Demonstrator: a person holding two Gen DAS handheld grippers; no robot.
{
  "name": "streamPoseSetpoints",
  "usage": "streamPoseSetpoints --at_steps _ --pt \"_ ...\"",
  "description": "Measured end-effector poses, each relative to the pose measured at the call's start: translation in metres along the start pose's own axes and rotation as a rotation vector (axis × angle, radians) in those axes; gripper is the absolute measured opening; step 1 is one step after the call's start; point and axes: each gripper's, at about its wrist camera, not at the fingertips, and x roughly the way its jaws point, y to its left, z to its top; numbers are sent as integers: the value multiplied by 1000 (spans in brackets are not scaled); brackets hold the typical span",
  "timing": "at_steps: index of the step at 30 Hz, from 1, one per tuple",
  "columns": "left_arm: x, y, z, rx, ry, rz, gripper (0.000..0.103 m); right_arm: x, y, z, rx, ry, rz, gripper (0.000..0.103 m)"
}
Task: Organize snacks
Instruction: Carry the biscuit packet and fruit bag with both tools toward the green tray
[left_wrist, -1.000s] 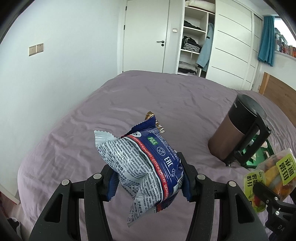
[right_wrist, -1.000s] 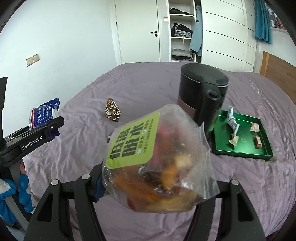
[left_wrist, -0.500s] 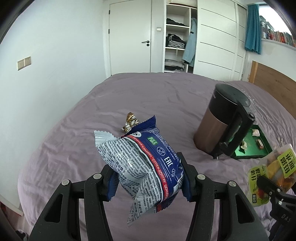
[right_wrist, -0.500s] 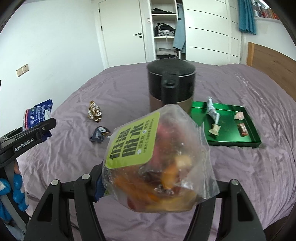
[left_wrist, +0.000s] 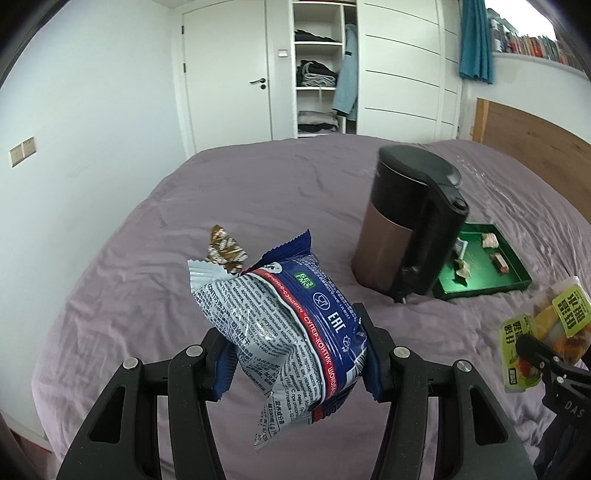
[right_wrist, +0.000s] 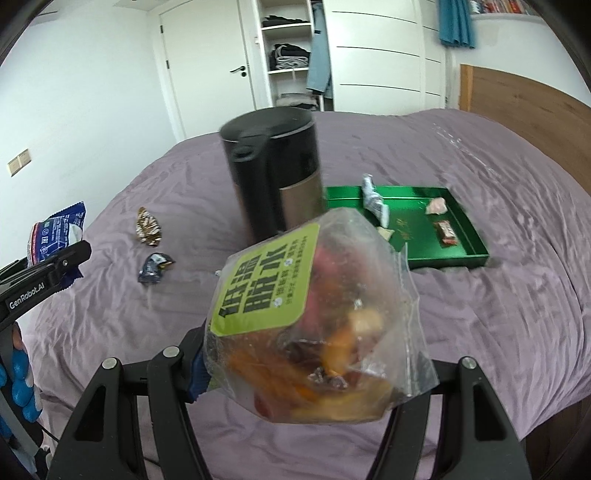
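Note:
My left gripper (left_wrist: 295, 350) is shut on a blue and silver snack packet (left_wrist: 284, 321), held above the purple bed. My right gripper (right_wrist: 295, 354) is shut on a clear bag of dried fruit with a green label (right_wrist: 310, 317); that bag also shows in the left wrist view (left_wrist: 543, 336). A green tray (right_wrist: 465, 254) with several small snacks lies to the right of the kettle. A gold-brown wrapper (right_wrist: 147, 230) and a dark blue wrapper (right_wrist: 155, 266) lie loose on the bed. The left gripper with its packet (right_wrist: 55, 234) shows at the left of the right wrist view.
A black and copper kettle (right_wrist: 275, 177) stands on the bed (right_wrist: 480, 332) beside the tray. A wooden headboard (right_wrist: 524, 110) is at the right. A white door (left_wrist: 229, 88) and an open wardrobe (left_wrist: 317, 74) stand beyond the bed.
Both grippers have swung to the right and drawn back with their packets held; the kettle and the tray now sit more toward the middle of both views.

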Motion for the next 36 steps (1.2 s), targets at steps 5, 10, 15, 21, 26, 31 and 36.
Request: streamPoseSetpoints --at_steps 5,10,15,21,26,31,36 --pt "3 -23 -2 30 18 -32 49 -1 -23 -5 26 3 -32 71" --pt "5 -51 -3 70 32 -71 49 -4 -53 -11 56 4 -72 71" --pt "8 -87 -3 133 42 -112 49 -8 -88 -15 96 3 -123 71" --pt "14 -127 -1 182 60 -175 49 -10 -129 -22 142 13 -185 71" --pt "22 -160 0 219 77 -224 49 -7 -160 -23 170 19 -224 71" --pt "31 -186 5 237 99 -271 49 1 -183 -18 184 20 -247 71" --pt "43 -214 9 268 111 -311 49 14 -201 -7 186 15 -256 71"
